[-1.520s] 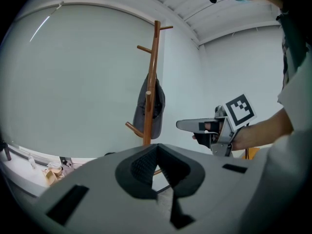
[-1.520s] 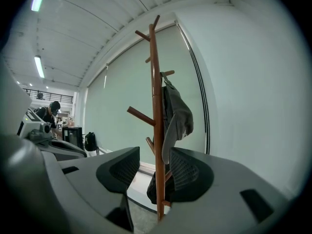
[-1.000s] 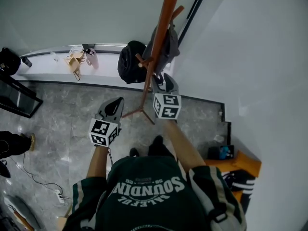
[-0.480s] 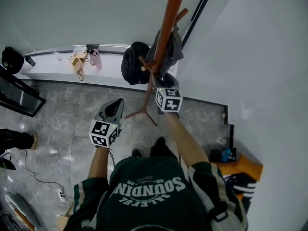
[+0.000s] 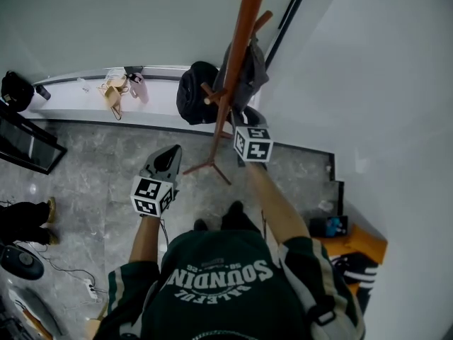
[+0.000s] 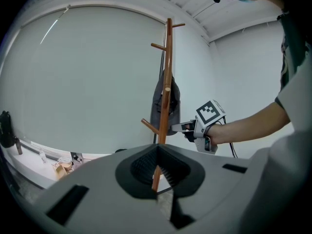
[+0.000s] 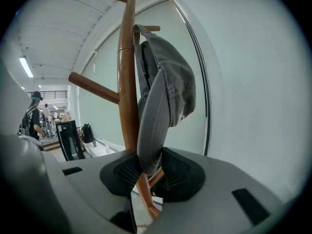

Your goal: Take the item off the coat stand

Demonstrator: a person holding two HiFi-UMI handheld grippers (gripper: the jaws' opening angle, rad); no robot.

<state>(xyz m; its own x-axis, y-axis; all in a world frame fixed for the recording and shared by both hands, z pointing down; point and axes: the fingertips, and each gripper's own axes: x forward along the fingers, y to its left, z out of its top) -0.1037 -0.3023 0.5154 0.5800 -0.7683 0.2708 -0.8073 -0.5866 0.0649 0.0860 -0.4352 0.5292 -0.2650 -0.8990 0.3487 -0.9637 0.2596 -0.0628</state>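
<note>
A grey cap (image 7: 165,91) hangs on a peg of the brown wooden coat stand (image 7: 127,82), close to the white wall. My right gripper (image 7: 148,172) is raised to it, and the cap's lower brim hangs down between the jaws. The jaws are closing on it, with a gap still showing beside the right pad. In the head view the right gripper (image 5: 243,117) sits just below the cap (image 5: 245,66) at the stand's pole (image 5: 241,48). My left gripper (image 5: 168,154) hangs back over the floor, open and empty, pointing at the stand (image 6: 167,82).
A black backpack (image 5: 192,91) rests on the white ledge (image 5: 71,98) behind the stand, with small items (image 5: 113,87) further left. The stand's legs (image 5: 205,165) spread on the grey floor. An orange box (image 5: 354,243) lies right, cables (image 5: 49,261) left. A person (image 7: 31,118) stands far off.
My right gripper has moved forward and up to the cap, and its jaws have narrowed round the brim. The left gripper has stayed put. The feet at the left edge shifted.
</note>
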